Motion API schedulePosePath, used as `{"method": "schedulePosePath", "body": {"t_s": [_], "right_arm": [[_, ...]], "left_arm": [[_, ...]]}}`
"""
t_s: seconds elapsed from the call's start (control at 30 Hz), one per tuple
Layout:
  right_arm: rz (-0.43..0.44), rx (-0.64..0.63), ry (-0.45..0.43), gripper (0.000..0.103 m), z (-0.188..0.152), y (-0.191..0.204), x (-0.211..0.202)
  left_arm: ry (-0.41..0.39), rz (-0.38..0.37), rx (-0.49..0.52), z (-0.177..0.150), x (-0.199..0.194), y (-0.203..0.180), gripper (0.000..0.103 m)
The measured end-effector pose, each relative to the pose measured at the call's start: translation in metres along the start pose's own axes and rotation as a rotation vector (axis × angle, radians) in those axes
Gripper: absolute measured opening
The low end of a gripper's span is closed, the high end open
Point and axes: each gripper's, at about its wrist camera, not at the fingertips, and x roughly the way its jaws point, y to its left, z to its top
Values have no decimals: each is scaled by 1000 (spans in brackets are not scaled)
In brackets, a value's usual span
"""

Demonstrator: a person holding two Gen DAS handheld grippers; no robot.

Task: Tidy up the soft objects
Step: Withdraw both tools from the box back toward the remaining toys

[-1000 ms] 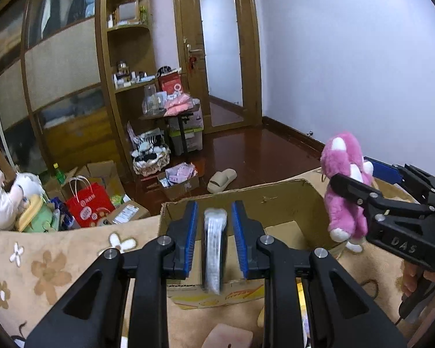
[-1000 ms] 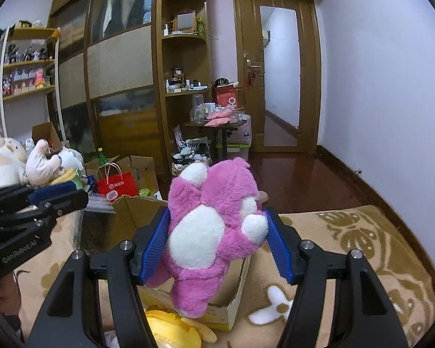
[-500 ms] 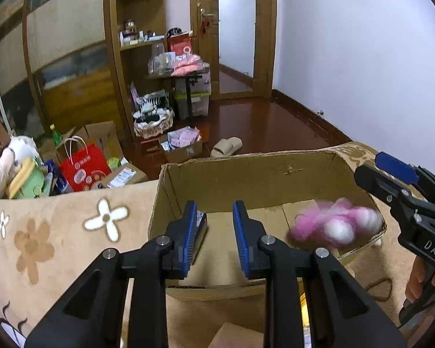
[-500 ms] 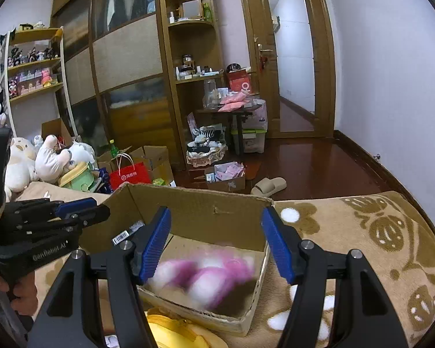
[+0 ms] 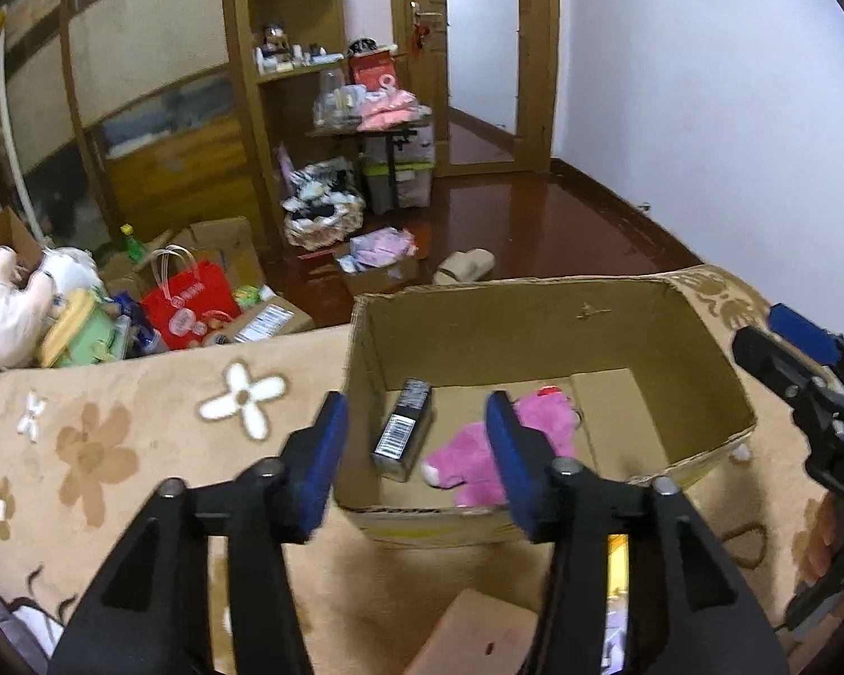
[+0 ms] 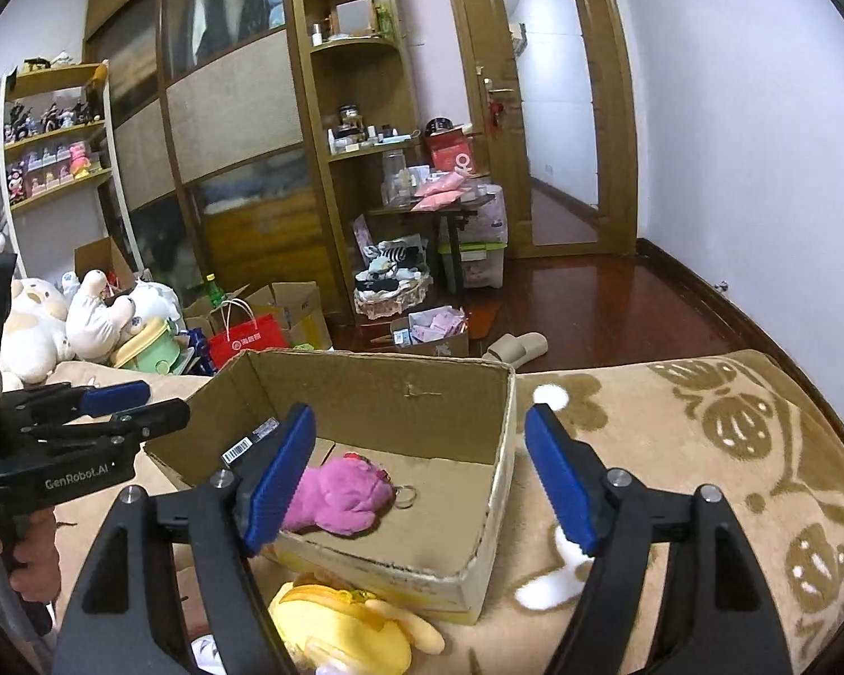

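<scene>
An open cardboard box (image 5: 534, 332) (image 6: 501, 450) stands on the floral blanket. Inside it lie a pink plush toy (image 5: 461, 461) (image 6: 337, 500) and a dark packet with a barcode (image 5: 402, 430) (image 6: 247, 444). My left gripper (image 5: 419, 455) (image 6: 152, 402) hangs over the box's near left side; its jaws are opening and nothing is pressed between the pads. My right gripper (image 6: 419, 467) (image 5: 776, 337) hovers over the box from the right, jaws opening wide and empty, with the plush below them.
A yellow plush (image 6: 337, 624) lies on the blanket (image 5: 140, 422) just before the box. A flat pinkish piece (image 5: 467, 635) sits under my left gripper. White plush toys (image 6: 56, 326), a red bag (image 5: 188, 304) and boxes crowd the floor beyond.
The left gripper let go of the packet and the right let go of the pink plush; both now lie in the box. Both jaws have widened, and the left gripper dipped toward the box.
</scene>
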Motion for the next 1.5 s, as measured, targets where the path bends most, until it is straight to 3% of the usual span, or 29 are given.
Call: {"method": "schedulePosePath", "body": {"t_s": [0.17,0.3,0.53,1.13,1.5], "right_arm": [[-4,-2,-7,91,1,1,-10],[-13,8,-6,101,-1,2,-21],[-36,28,-23,103,-6,1,-49],[-25,63,-17,103,-29,14,-122],[-31,25,63,103,-51,32,-127]], "left_arm": [[0,-5,5,-1,-11,-2,64],[3,-19,-8,-5,-24,0,82],[3,-13,5,-12,-48,-1,96],[106,7,-3,-56,-93,-4,96],[140,9,9,-72,-108,-7,96]]}}
